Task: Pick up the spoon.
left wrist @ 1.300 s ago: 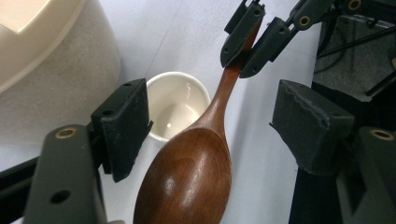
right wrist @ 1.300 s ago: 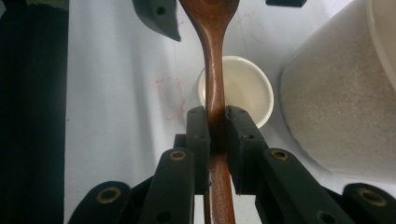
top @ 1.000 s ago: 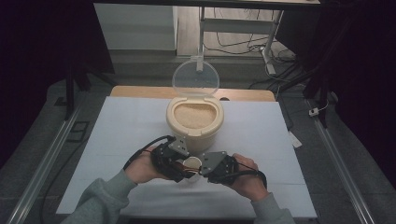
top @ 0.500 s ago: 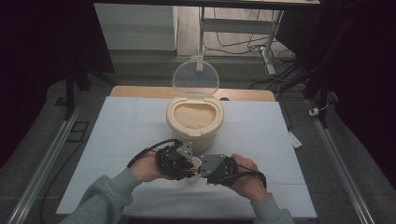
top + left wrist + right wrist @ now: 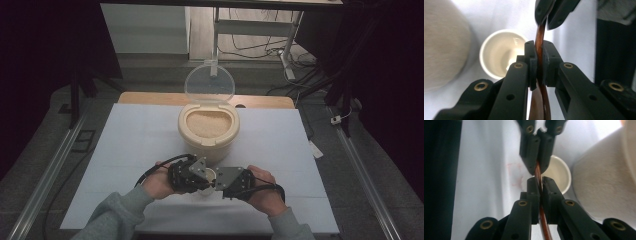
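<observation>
both grippers meet over the near middle of the white table (image 5: 125, 150), just in front of the rice container (image 5: 208, 131), whose clear lid (image 5: 209, 85) stands open behind it. the left gripper (image 5: 538, 63) has its jaws pressed together on a thin brown strip (image 5: 539, 37), seen edge-on, and the right gripper (image 5: 539, 187) is clamped on the same strip (image 5: 538, 173) from the opposite side, so the two sets of jaws face each other tip to tip. holding it from both ends this way probably keeps the strip steady and level above the small white cup (image 5: 501, 52), which stands on the table just beside the container and directly under the meeting point (it looks empty, though glare on its inner wall makes that hard to confirm).

what the strip actually is cannot be told: it shows as a narrow amber edge, and its lower length is cut off at the bottom of both gripper views. in the high view the grippers (image 5: 187, 175) and the person's hands cover most of the cup (image 5: 209, 175), and the strip is too small to make out.
</observation>
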A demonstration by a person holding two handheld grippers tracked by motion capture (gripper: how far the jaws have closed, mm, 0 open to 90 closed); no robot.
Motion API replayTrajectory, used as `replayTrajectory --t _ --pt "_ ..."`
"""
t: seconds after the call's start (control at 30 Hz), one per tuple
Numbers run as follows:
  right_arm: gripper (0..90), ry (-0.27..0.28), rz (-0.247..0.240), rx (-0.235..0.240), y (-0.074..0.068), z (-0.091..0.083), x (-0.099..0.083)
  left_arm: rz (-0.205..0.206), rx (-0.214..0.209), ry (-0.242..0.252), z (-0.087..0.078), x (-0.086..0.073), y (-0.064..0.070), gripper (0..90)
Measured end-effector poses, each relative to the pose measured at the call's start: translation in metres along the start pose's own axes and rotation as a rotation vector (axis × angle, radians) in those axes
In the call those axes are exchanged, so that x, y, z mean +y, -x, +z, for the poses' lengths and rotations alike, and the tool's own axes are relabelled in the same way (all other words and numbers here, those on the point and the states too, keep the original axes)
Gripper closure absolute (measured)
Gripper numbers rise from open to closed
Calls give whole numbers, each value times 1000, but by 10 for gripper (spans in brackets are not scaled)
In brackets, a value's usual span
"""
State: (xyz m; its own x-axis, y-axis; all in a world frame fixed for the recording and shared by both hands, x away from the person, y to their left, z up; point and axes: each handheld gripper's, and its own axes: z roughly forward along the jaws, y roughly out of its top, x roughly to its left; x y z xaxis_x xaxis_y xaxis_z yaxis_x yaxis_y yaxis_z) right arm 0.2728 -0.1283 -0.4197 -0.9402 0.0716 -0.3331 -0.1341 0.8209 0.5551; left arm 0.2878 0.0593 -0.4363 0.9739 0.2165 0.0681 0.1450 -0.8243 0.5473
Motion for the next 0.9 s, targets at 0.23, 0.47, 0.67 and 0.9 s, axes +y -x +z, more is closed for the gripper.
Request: replayTrajectory --t 0.23,0.47,0.67,0.9 --pt "585 196 333 -151 10 -28 -10 -18 180 107 -5 -9 12 830" --pt "475 261 704 -310 2 -40 -28 -45 337 187 -2 -16 26 830" --pt "442 295 883 -340 -4 -32 -44 -70 408 216 3 -16 31 830" --pt "422 404 1020 -360 -16 -25 -45 -60 495 230 8 -11 38 830"
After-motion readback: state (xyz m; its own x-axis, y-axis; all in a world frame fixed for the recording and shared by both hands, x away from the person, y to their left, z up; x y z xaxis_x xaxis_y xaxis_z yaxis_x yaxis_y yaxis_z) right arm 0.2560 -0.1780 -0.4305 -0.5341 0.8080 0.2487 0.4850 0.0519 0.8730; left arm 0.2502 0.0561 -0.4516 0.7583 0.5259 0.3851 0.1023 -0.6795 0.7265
